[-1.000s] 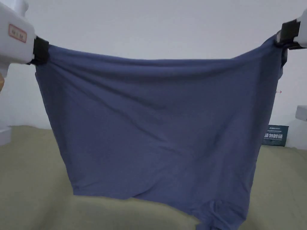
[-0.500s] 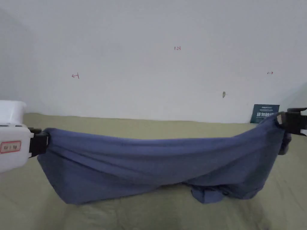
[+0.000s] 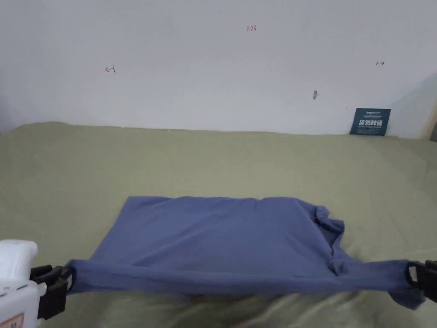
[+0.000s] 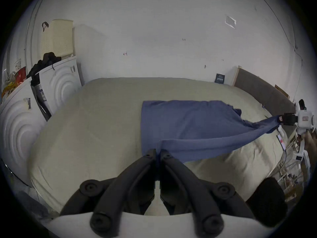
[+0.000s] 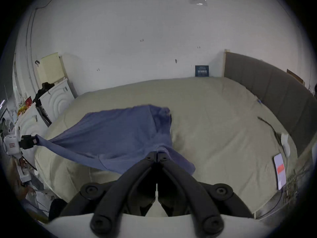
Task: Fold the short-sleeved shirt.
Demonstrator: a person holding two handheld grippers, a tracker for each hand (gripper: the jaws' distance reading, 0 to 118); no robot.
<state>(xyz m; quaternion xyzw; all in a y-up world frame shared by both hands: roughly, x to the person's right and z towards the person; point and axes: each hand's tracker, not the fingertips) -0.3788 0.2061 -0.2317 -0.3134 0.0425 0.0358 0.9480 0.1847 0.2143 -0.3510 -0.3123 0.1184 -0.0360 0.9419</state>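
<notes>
The blue short-sleeved shirt (image 3: 222, 239) lies mostly flat on the olive bed cover (image 3: 170, 162), with a bunched sleeve at its right side. Its near edge is stretched taut just above the bed between both grippers. My left gripper (image 3: 64, 277) is shut on the near left corner, and my right gripper (image 3: 412, 273) is shut on the near right corner. In the left gripper view the jaws (image 4: 157, 153) pinch the shirt (image 4: 188, 121). In the right gripper view the jaws (image 5: 157, 154) pinch the shirt (image 5: 116, 131) too.
A white wall rises behind the bed, with a small dark sign (image 3: 370, 121) leaning on it. White cabinets (image 4: 58, 83) stand left of the bed and a grey headboard (image 5: 267, 83) stands at the right. A phone (image 5: 279, 169) and a white object with a cable (image 5: 285, 143) lie near the bed's right edge.
Both grippers have come down and toward me with the shirt. It hung spread in the air one second ago and now lies laid out on the bed.
</notes>
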